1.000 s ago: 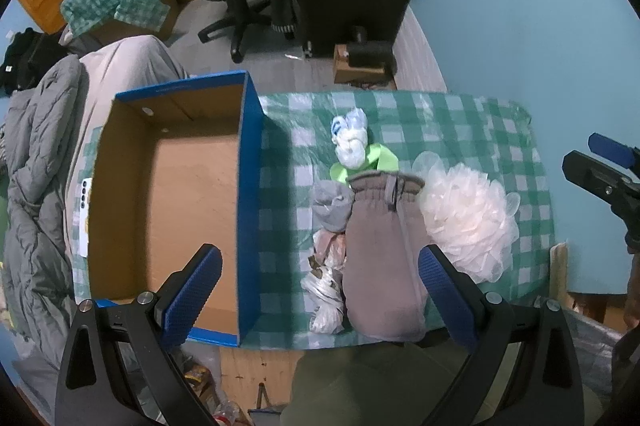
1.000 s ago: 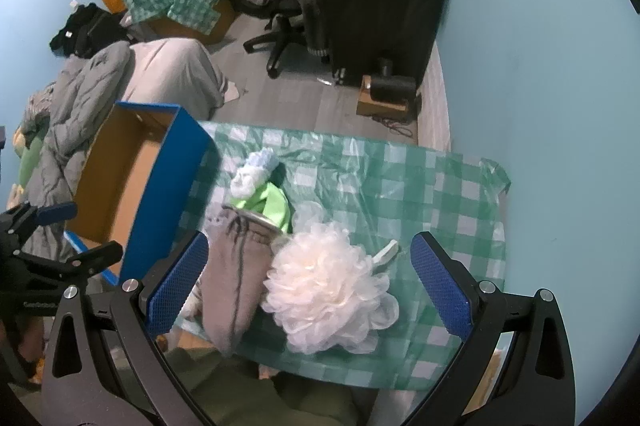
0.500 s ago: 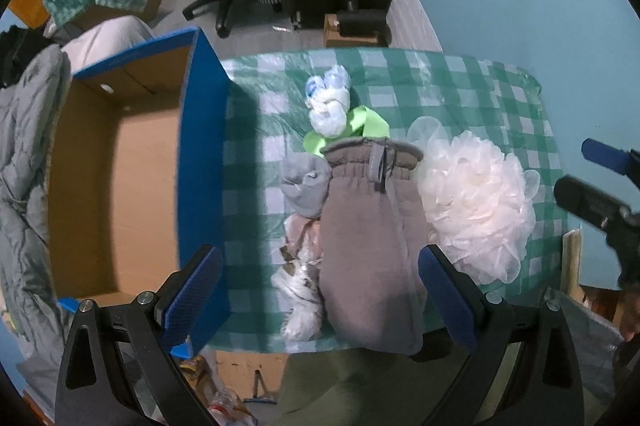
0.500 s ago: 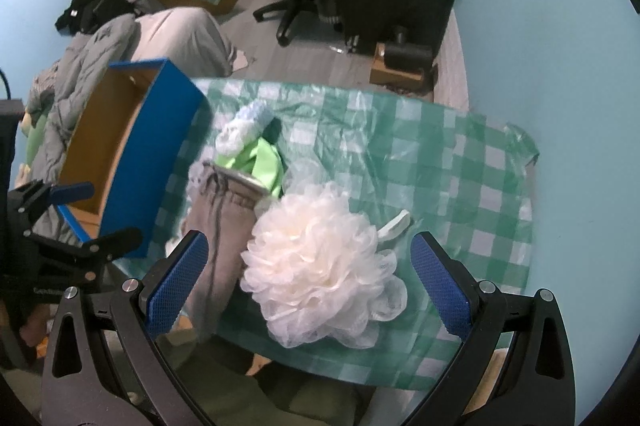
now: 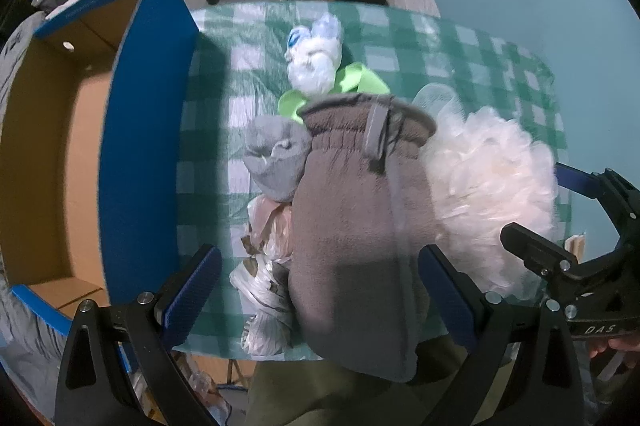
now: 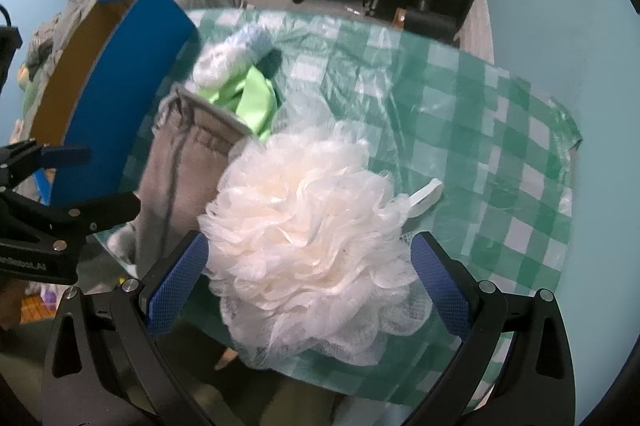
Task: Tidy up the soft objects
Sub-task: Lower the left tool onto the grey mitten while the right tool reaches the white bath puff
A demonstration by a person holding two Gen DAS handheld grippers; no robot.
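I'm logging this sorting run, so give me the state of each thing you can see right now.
left gripper: open, straddling the mitten
right gripper: open, straddling the loofah
brown mitten: lying flat
white loofah: on the cloth, ungripped
cardboard box: open, looks empty

Matt fleece mitten [image 5: 352,234], frothy mesh pouf [image 6: 312,250], glossy crinkled plastic cloth [image 6: 480,130] covering the counter, cardboard box [image 5: 52,154].

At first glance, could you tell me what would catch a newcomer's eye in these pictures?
The puffy white bath pouf sits between the open right gripper fingers on the green checked tablecloth. Beside it, a brown mitten lies ahead of the open left gripper, with a blue-walled cardboard box at the left.
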